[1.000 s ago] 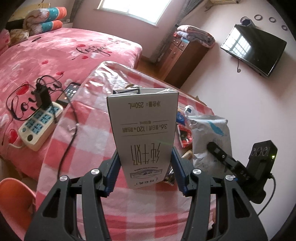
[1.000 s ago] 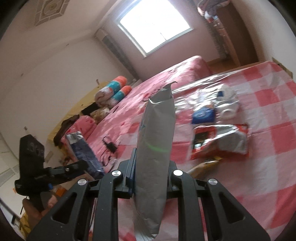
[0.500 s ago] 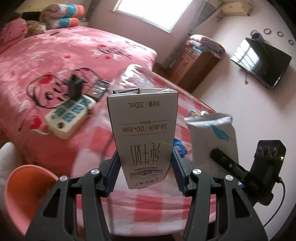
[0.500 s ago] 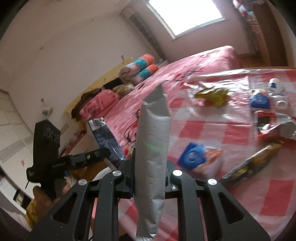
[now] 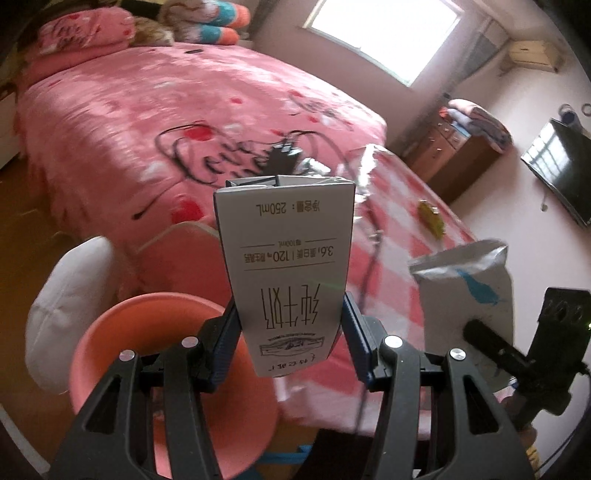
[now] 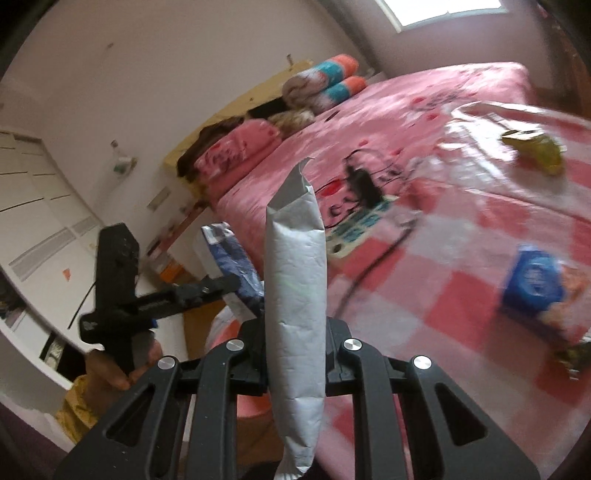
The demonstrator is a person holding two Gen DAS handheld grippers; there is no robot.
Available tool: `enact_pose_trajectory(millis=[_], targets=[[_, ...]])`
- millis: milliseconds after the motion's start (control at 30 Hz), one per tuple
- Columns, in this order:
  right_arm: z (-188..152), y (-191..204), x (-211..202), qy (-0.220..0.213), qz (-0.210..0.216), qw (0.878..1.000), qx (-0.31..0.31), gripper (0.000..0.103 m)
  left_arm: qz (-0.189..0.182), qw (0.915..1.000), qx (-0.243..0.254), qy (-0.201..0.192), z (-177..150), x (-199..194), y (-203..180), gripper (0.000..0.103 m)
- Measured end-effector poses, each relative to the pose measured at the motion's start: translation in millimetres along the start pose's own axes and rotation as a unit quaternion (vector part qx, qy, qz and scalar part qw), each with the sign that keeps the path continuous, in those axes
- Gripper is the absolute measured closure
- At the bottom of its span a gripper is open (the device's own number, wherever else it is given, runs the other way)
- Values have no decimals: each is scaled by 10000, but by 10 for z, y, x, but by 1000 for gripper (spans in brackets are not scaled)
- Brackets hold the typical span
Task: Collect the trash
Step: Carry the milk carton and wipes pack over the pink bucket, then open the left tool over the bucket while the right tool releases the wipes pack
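My left gripper is clamped across the lower body of a white rectangular milk carton, held above the pink plastic bin. Probably light; stiff card walls suit a mid-body grip. My right gripper pinches a flat silvery-white foil pouch: soft, crushable, likely slippery.

We are in a home bedroom. A bed with a pink heart-print bedspread fills the upper left of the left wrist view, with pink pillows and rolled blankets at its head. A sunlit window sits at the top, a wooden dresser piled with folded bedding at right, and a wall-mounted television at far right. A table under a pink checked cloth stands just beside the bed.
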State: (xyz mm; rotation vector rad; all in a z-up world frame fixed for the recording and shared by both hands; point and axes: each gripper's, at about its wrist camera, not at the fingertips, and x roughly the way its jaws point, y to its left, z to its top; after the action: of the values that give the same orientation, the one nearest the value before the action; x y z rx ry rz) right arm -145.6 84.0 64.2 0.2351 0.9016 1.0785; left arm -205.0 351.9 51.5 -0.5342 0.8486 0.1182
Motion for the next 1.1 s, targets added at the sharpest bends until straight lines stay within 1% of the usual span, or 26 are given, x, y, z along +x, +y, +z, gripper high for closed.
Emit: enact_pose_trajectory(millis=[33,167,233,367,433,467,500,533,567,600,633,667,700,733,867,933,1100], targets=[[18,84,102,97,110,9999,-49,84,67,10000,-31,23,-18,6,64,49],[43,353,435,455,307,9981,-271,84,245,9993,-220,146,-125,45,322,49],[-15,498,656,728,419,9957,-381,84,329,9987,-320,203,-182,72,450,49],[-137,701,955,1120,584,9906,-530,83,464,9975,-464,280,-289,119,681,49],[-197,765,1086,1303,624,9882,-503,80,635,9965,-462,291,-321,149,763,49],[-229,796,1147,1380,553,9873,-554,77,746,9958,-430,317,-341,174,803,49],[-260,819,1176,1402,492,9870,-620,69,796,9954,-415,345,-357,190,832,49],[-270,821,1168,1382,487,9871,-643,56,842,9948,-403,397,-382,220,869,49],[-281,819,1156,1354,472,9876,-641,48,901,9941,-395,451,-407,253,904,47],[-286,818,1141,1307,438,9884,-639,37,951,9935,-397,490,-427,278,933,42],[-279,809,1086,1201,367,9898,-672,34,1004,9927,-406,524,-451,301,965,40],[-300,808,1059,1145,322,9904,-700,34,1057,9921,-399,537,-475,309,984,38],[-290,797,996,1050,249,9915,-727,31,1109,9916,-384,544,-485,320,995,35],[-290,788,954,985,208,9922,-736,27,1179,9909,-366,535,-489,326,1000,34],[-234,702,714,526,-112,9948,-865,22,1281,9906,-297,386,-462,301,962,28],[-235,663,608,332,-273,9950,-897,15,1338,9904,-186,307,-440,281,907,27],[-186,561,419,-15,-524,9949,-866,14,1373,9904,119,125,-390,202,692,23]])
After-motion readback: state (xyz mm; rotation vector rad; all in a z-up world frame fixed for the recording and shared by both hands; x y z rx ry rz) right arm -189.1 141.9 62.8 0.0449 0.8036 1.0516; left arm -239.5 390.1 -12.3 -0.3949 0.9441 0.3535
